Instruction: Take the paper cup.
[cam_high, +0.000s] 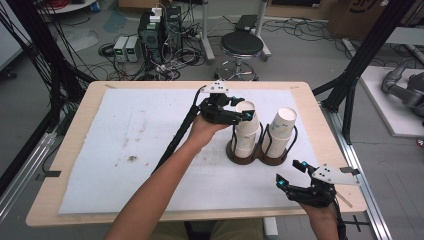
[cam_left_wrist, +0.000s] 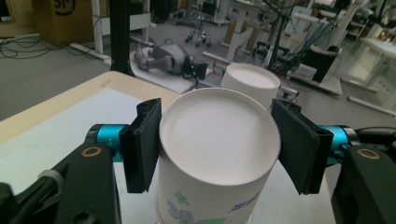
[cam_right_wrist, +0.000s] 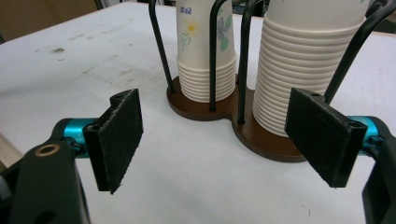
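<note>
The high view looks down the table (cam_high: 75, 150); both gripper views sit close, sharing the cup stacks (cam_right_wrist: 299, 70).

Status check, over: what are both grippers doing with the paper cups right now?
Left gripper shut on top white upside-down paper cup of left stack. Right gripper open, empty, near brown wire-post cup holder. Nothing in the way.

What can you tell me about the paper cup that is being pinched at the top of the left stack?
The top cup is white paper, upside down, with a flat round base rimmed by a raised edge and a printed blue-green flower and lettering on its side. It caps the left stack of nested cups in a black wire holder. The left gripper has its black pads pressed on opposite sides near the base.
</note>
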